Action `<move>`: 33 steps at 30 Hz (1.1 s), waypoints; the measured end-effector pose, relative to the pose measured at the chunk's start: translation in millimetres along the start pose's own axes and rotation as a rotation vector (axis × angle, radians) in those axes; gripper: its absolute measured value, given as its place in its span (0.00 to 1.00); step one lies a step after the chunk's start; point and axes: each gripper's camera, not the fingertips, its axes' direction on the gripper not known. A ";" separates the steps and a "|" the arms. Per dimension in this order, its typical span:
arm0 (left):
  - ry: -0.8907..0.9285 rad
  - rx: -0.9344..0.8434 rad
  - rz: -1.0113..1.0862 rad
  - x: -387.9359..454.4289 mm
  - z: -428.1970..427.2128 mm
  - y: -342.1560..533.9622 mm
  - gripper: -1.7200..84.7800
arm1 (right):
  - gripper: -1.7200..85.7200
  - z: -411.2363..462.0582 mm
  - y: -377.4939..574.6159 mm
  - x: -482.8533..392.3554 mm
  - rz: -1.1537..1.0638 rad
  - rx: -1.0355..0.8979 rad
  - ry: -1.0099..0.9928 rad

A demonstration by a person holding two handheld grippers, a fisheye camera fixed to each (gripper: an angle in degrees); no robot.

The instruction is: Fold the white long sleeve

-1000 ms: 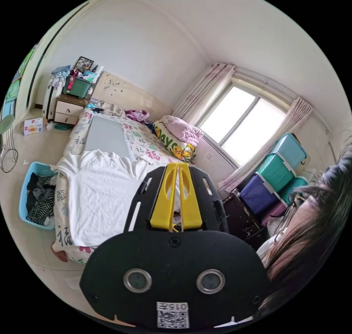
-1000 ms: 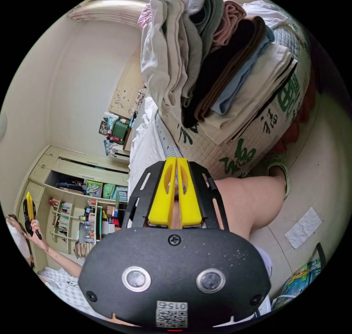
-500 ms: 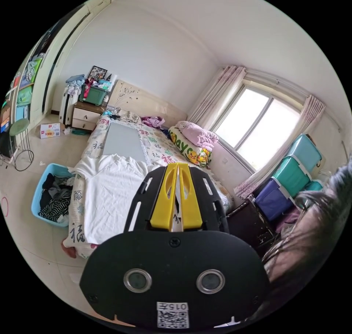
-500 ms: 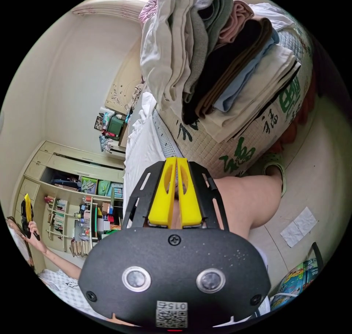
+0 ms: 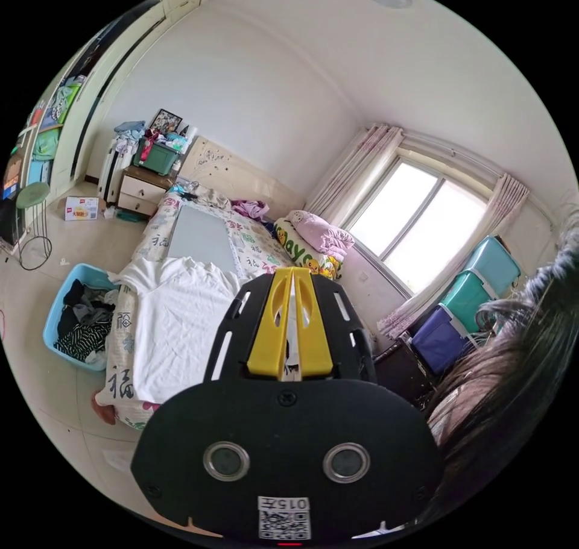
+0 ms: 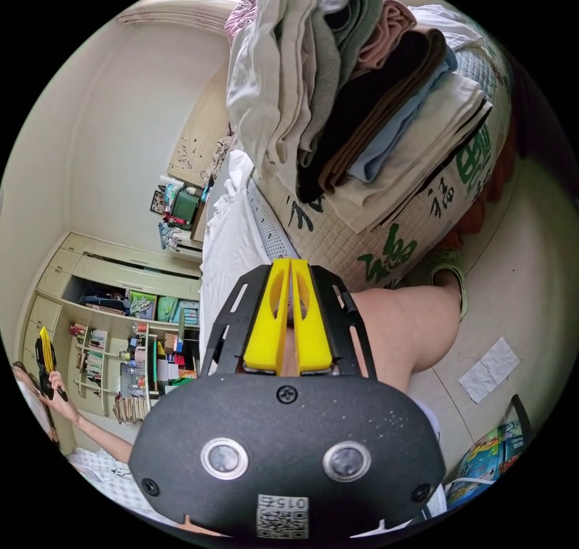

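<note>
The wide bed with its quilted cream cover printed in red and green characters (image 5: pixel 250 244) takes up most of the room, running from the pale headboard toward the window. Spread flat across the foot end of it lies the white long-sleeved top (image 5: pixel 178 326), front up, neckline toward the headboard, one sleeve trailing over the bed's edge near the floor. Just beyond the neckline a flat grey rectangular mat (image 5: pixel 199 241) lies on the cover.

On the bed's corner, seen close in the right gripper view, stands a tall pile of folded clothes in cream, grey, pink, brown and pale blue (image 6: pixel 356 91), and the white top (image 6: pixel 226 260) runs along the mattress beside it. The person's bare leg (image 6: pixel 404 332) stands against that corner, foot in a green slipper on the floor.

Stacked plastic storage boxes in teal and purple (image 5: pixel 467 296) sit under the window. On the floor by the bed is a light blue plastic laundry basket of dark clothes (image 5: pixel 72 323).

The left gripper (image 5: pixel 292 281) is held up high, well clear of the bed, its yellow jaws pressed together on nothing. In the right gripper view it shows far off in a raised hand (image 6: pixel 55 383). The right gripper (image 6: pixel 289 272) is likewise clenched and empty, down beside the leg.
</note>
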 end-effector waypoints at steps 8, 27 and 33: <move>-0.159 -0.043 0.021 -29.1 44.9 45.8 0.01 | 0.02 17.4 -12.7 -15.0 -0.136 -0.006 -0.031; -0.137 -0.419 -0.421 -249.2 239.4 293.0 0.01 | 0.10 207.1 -61.1 -95.9 -0.444 -0.406 0.255; -0.128 -0.426 -0.422 -228.9 266.5 309.9 0.01 | 0.06 249.9 -75.5 -103.7 -0.445 -0.478 0.259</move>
